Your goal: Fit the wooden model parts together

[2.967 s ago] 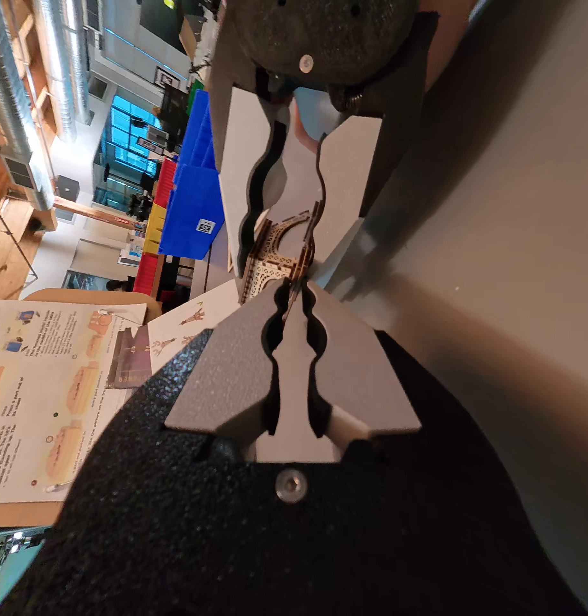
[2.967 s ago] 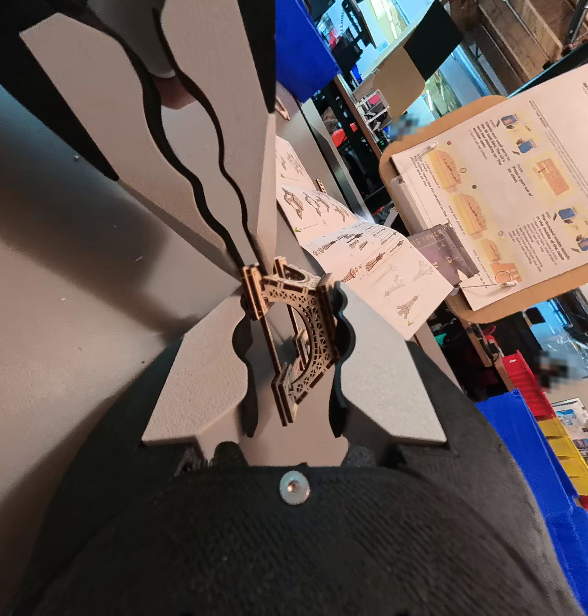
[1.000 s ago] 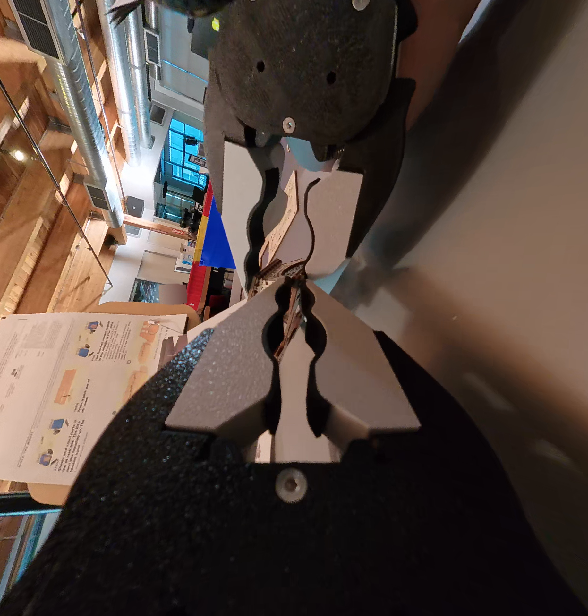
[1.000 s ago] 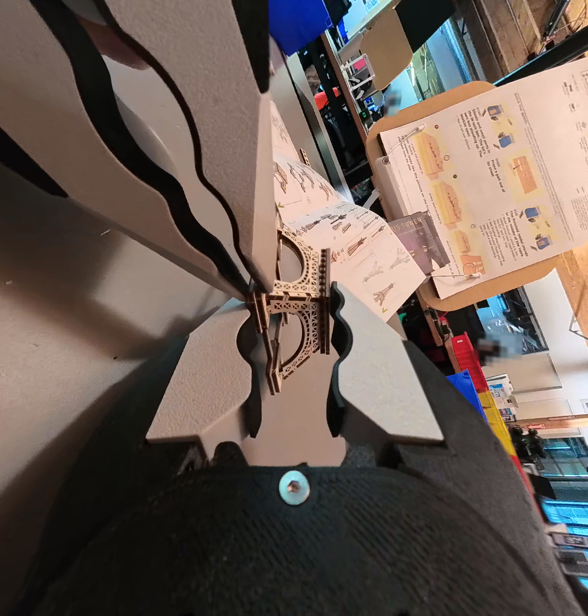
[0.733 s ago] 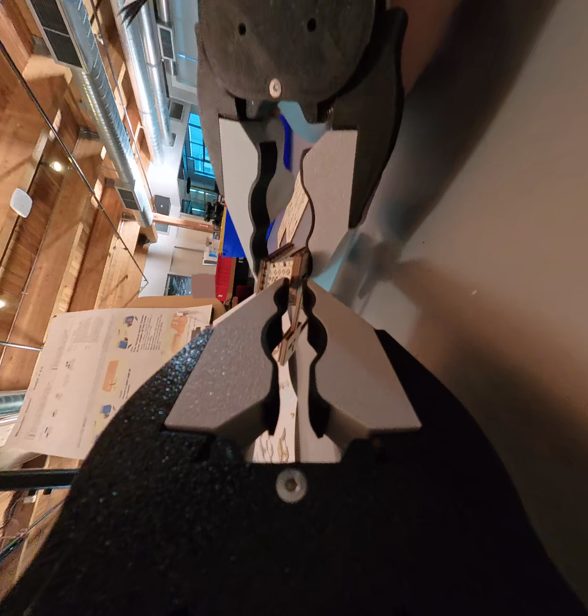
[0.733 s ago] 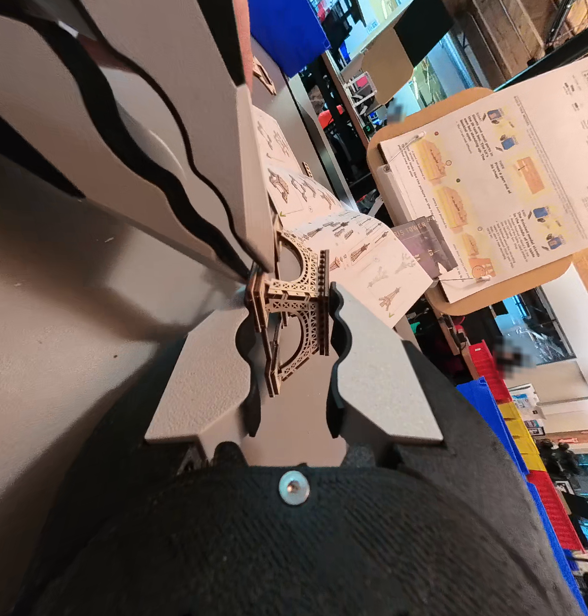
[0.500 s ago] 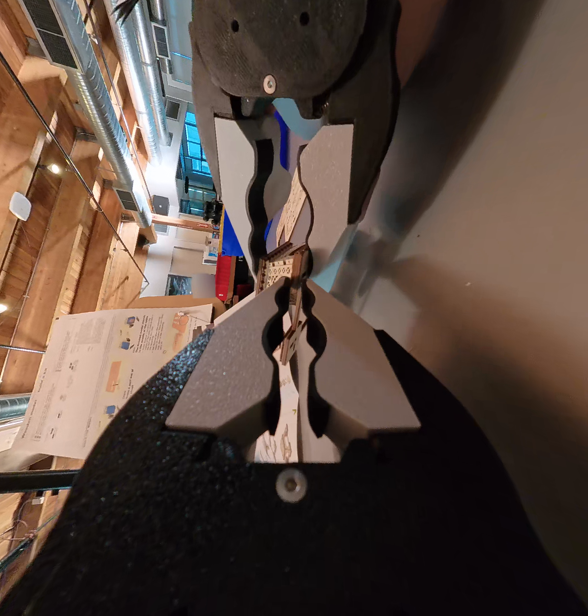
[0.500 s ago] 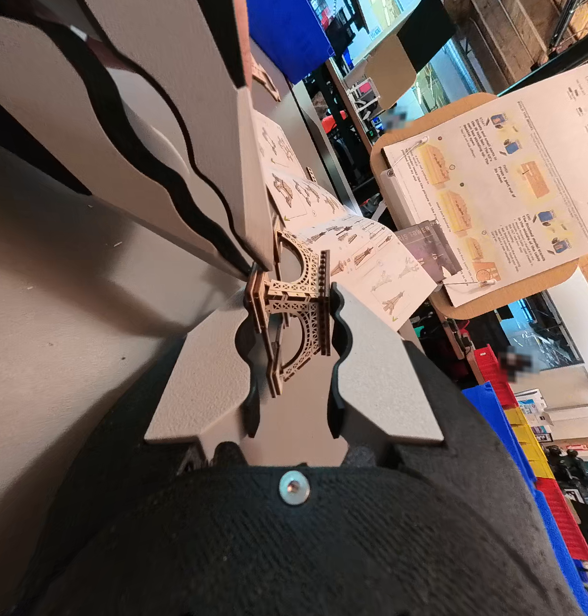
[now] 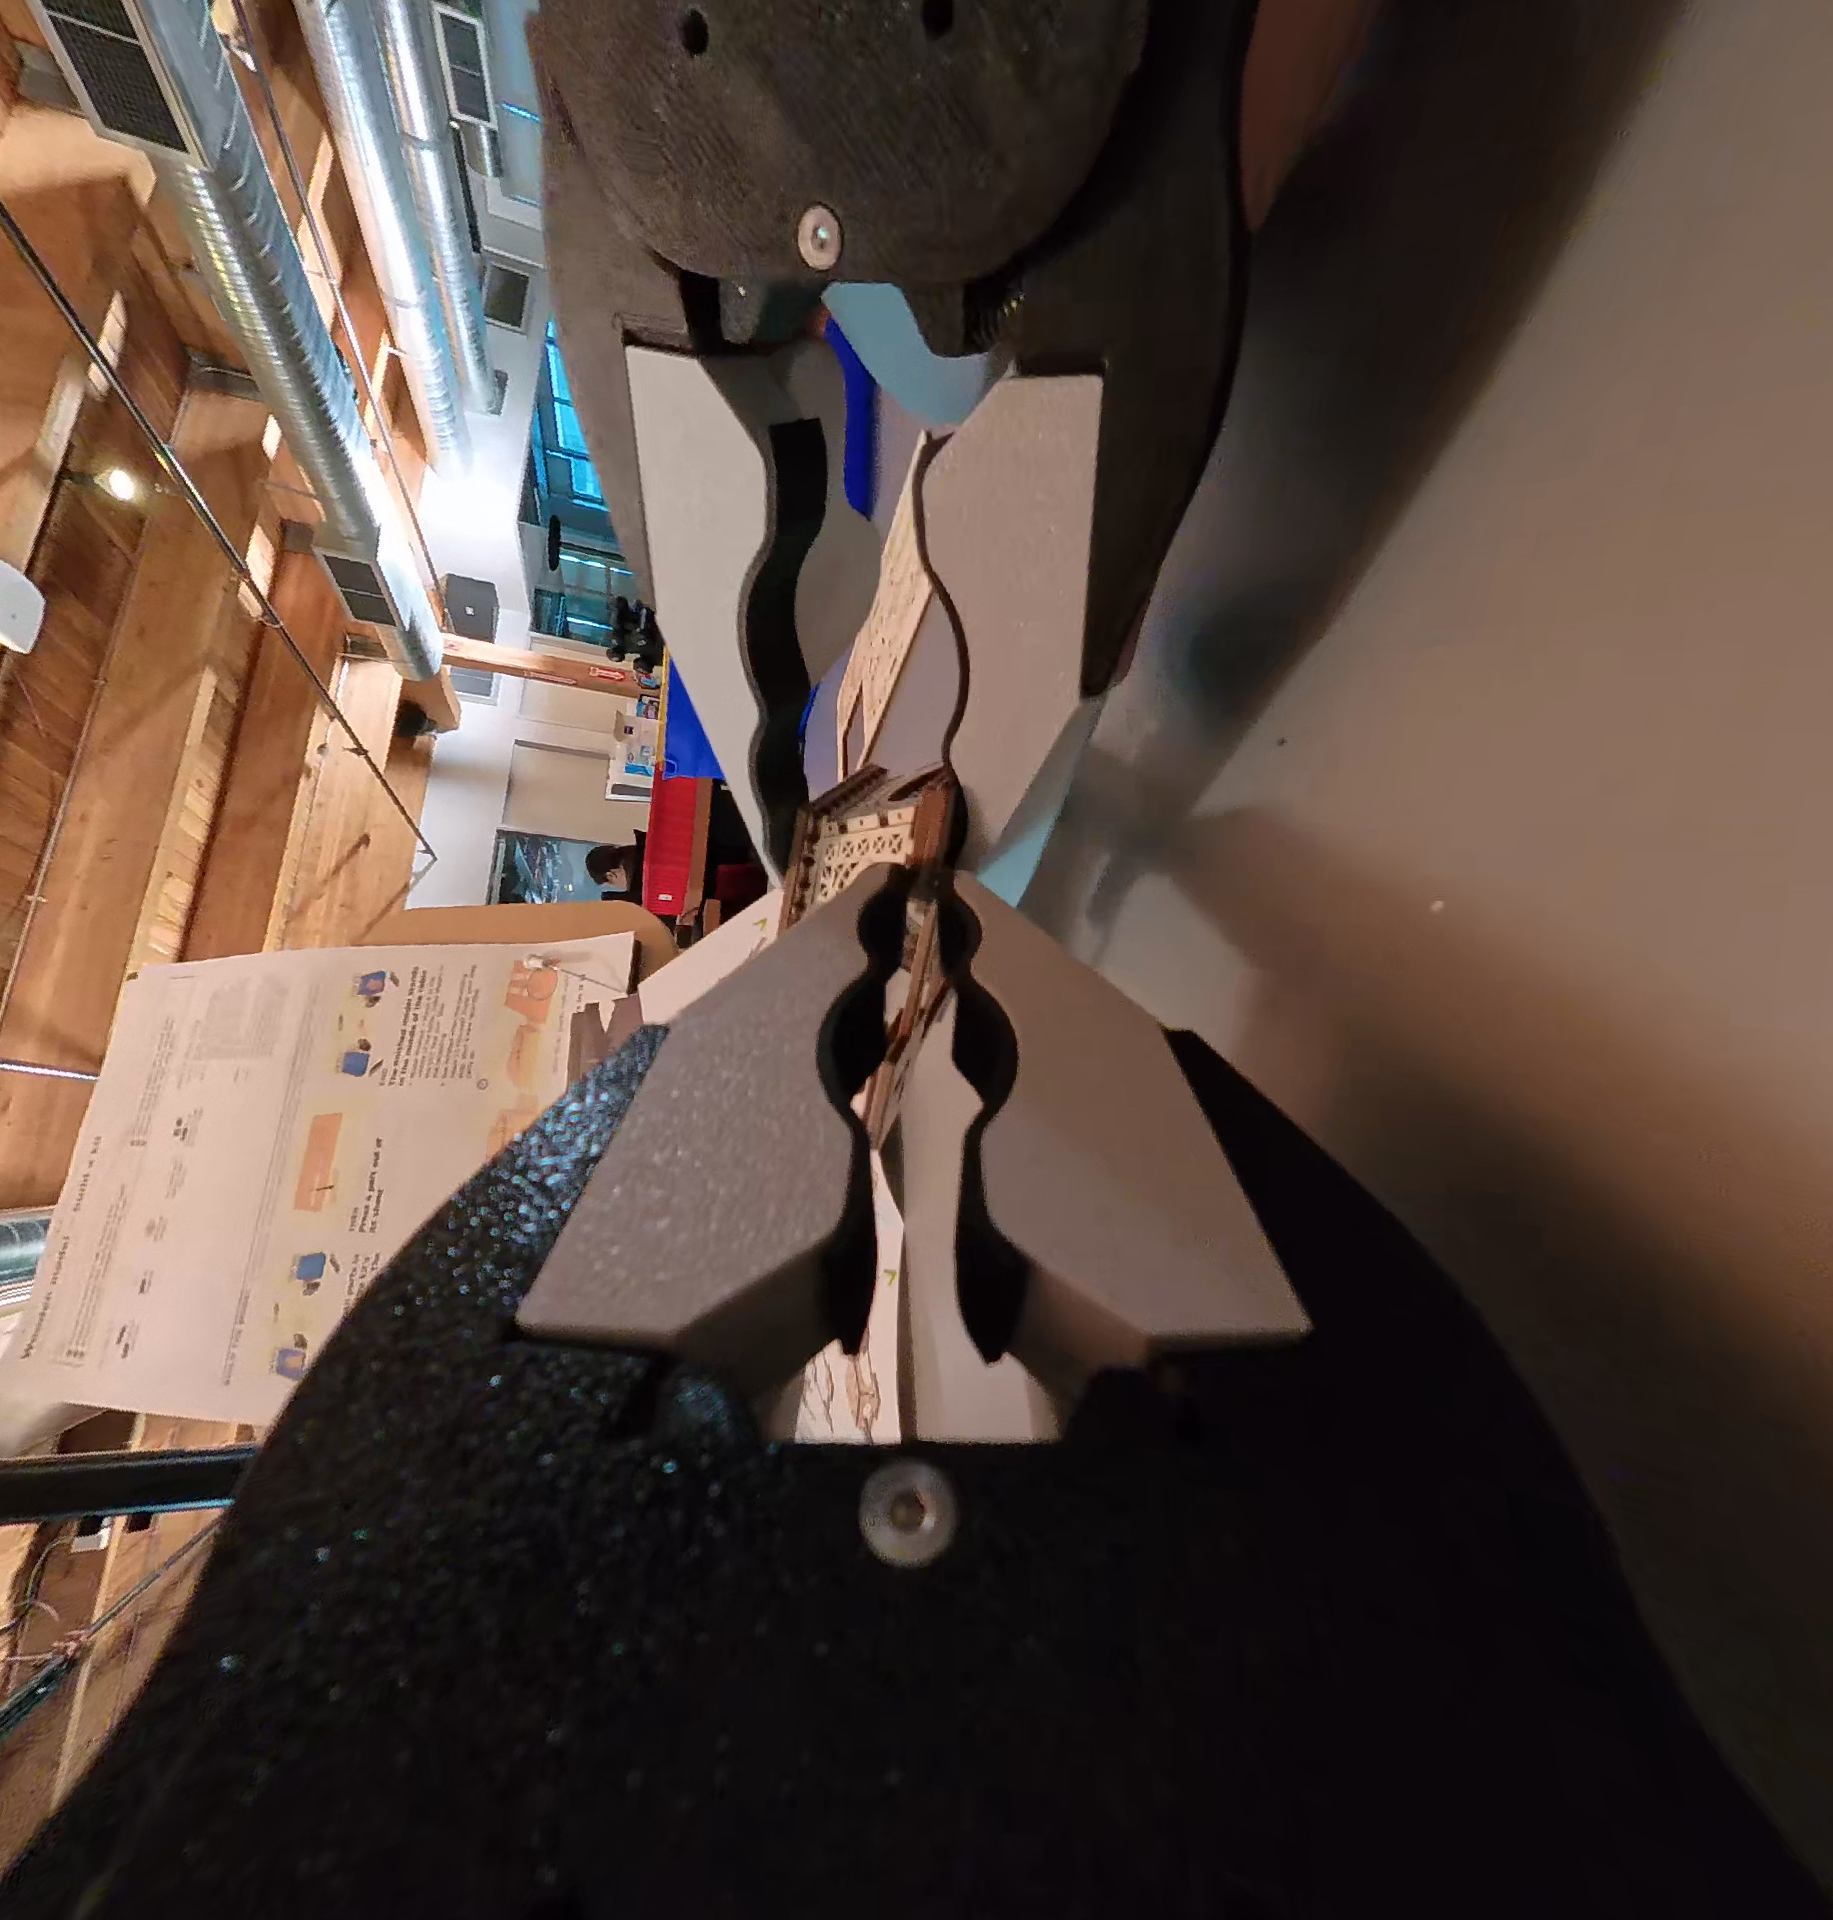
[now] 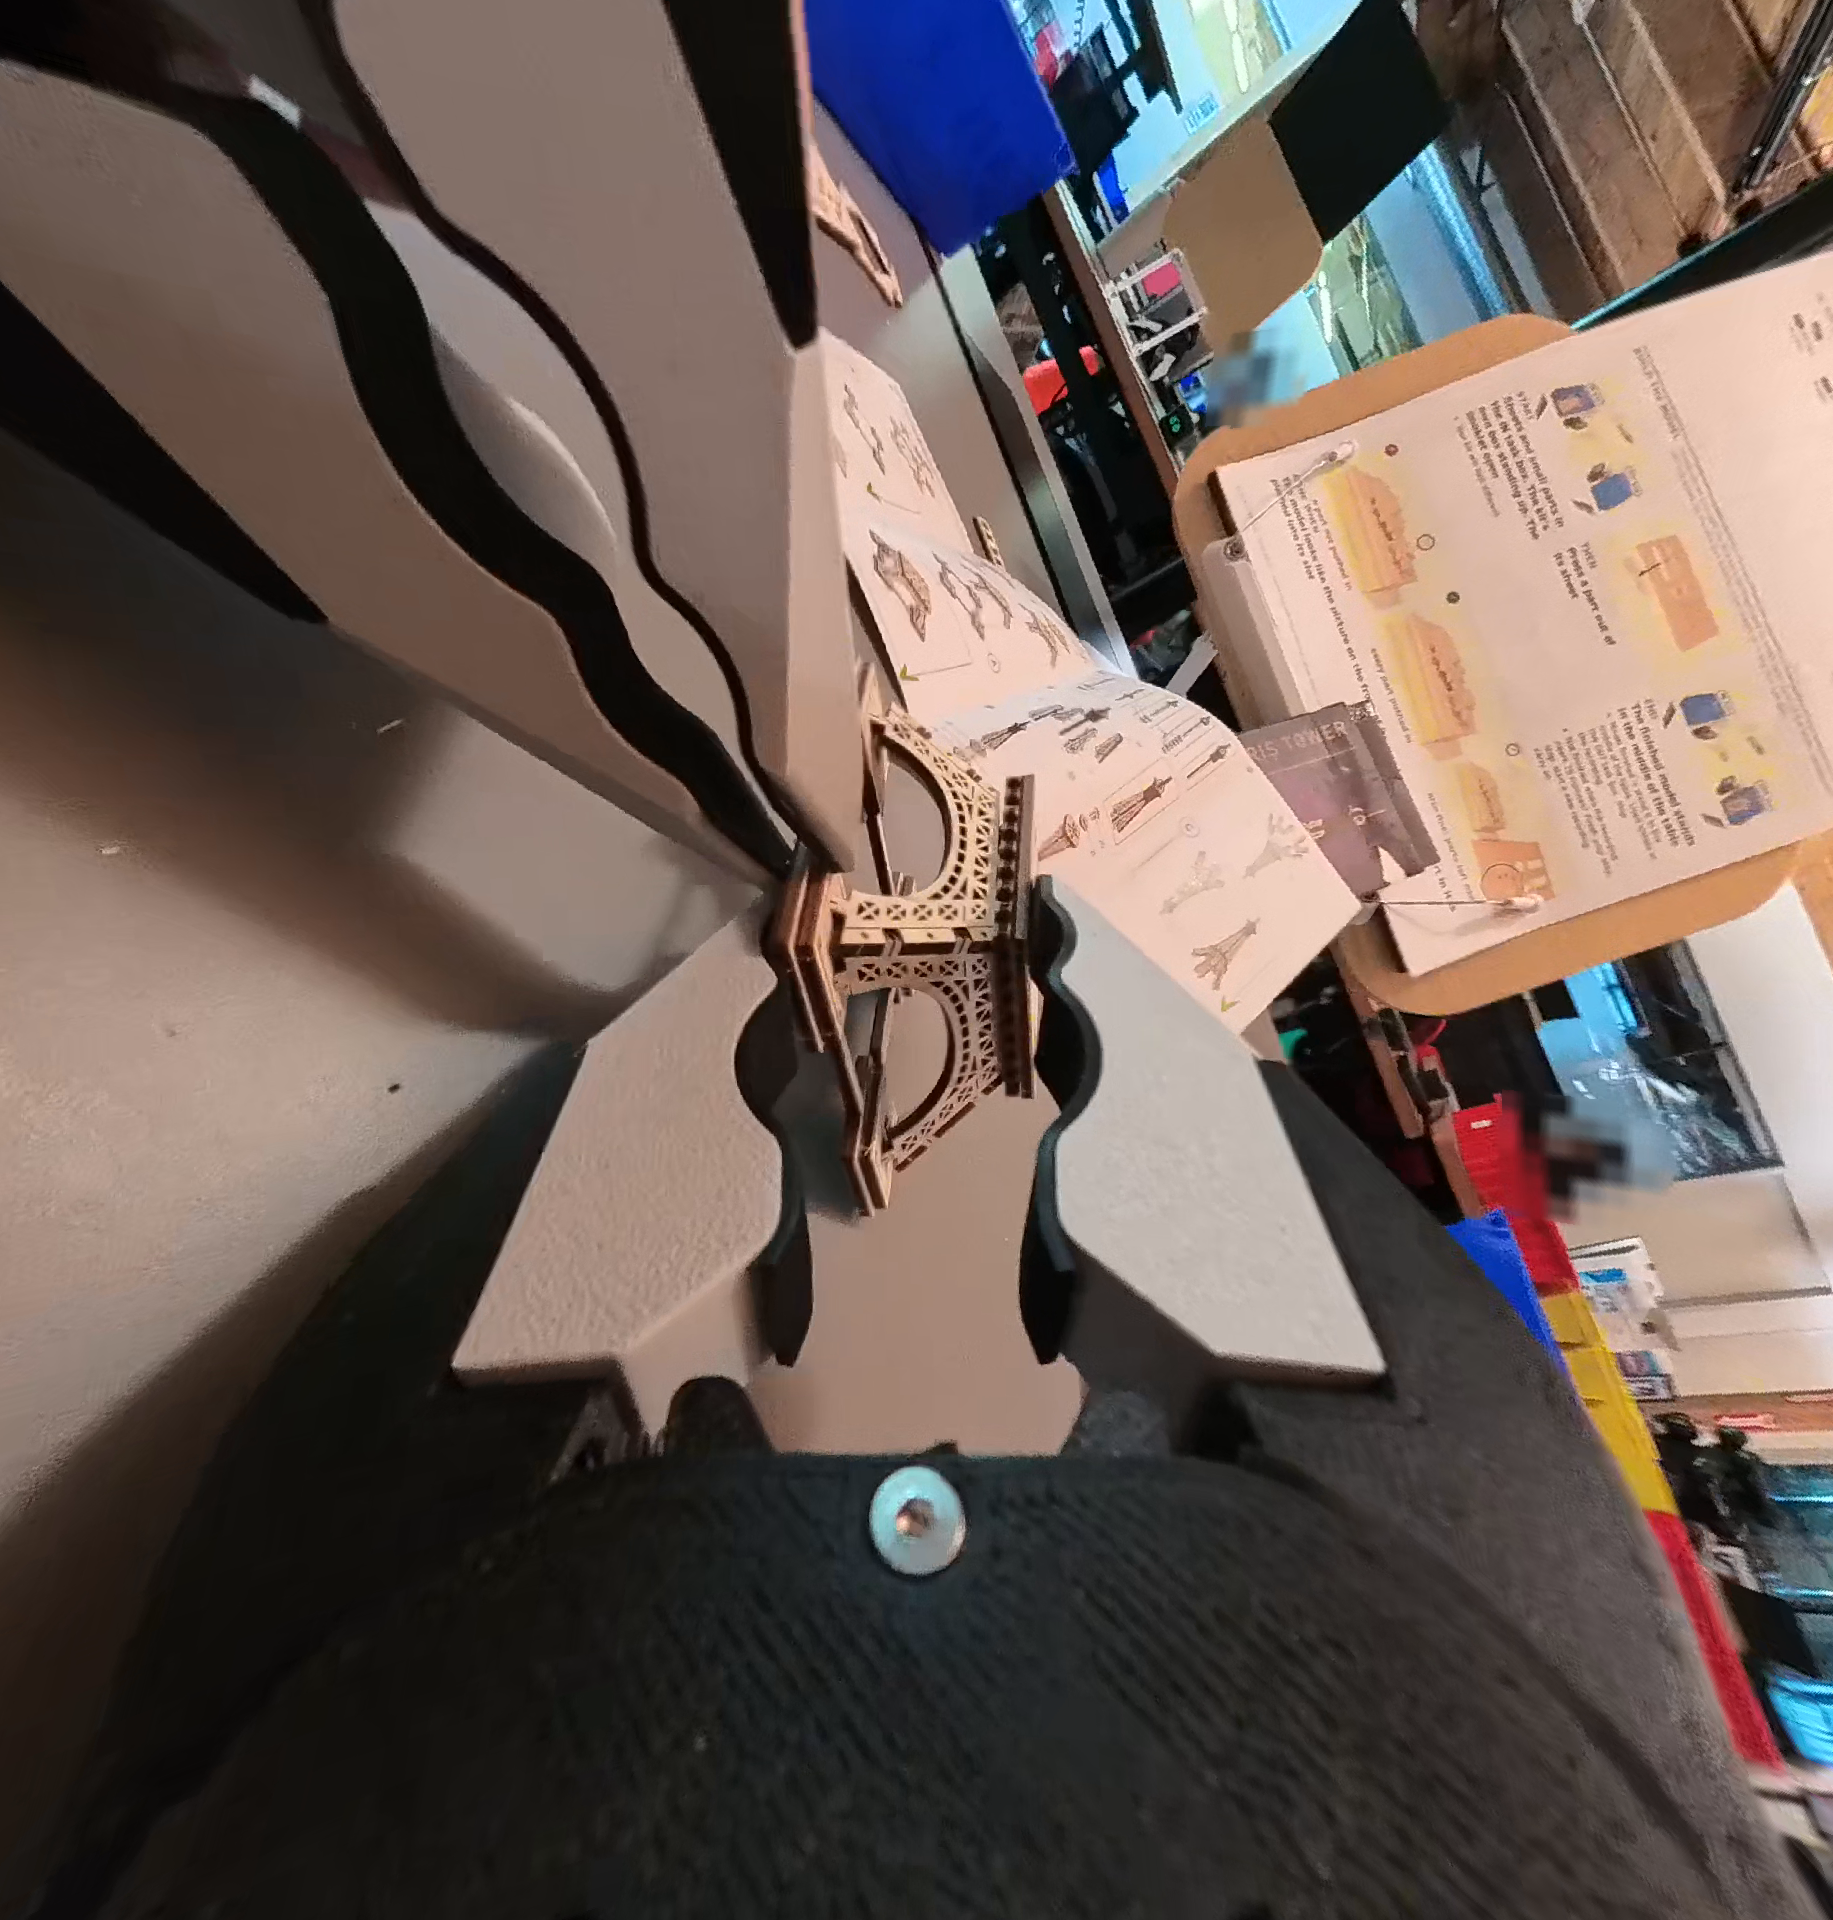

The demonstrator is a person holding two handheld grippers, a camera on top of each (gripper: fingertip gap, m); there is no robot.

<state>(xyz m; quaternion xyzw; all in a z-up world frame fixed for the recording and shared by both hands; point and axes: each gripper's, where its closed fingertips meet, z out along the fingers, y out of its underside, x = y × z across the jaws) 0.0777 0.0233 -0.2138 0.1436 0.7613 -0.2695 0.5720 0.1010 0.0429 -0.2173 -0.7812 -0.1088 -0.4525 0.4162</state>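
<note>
The wooden tower base (image 10: pixel 927 961), thin, light lattice that looks easy to snap, sits clamped in the right gripper (image 10: pixel 912 935); solid edges seem the safest hold. The left gripper (image 9: pixel 917 904) pinches a flat wooden panel (image 9: pixel 907 1023) against it, above the grey table (image 9: pixel 1566 727).

A thin wooden strip (image 9: pixel 907 1023) is pinched edge-on between the closed fingers of the left gripper (image 9: pixel 917 904). Directly opposite, a latticed wooden piece (image 9: pixel 860 847) is clamped at the tips of the right gripper (image 9: pixel 870 821). An instruction sheet (image 9: pixel 299 1143) is seen at left, beyond the grey table (image 9: pixel 1566 935).
</note>
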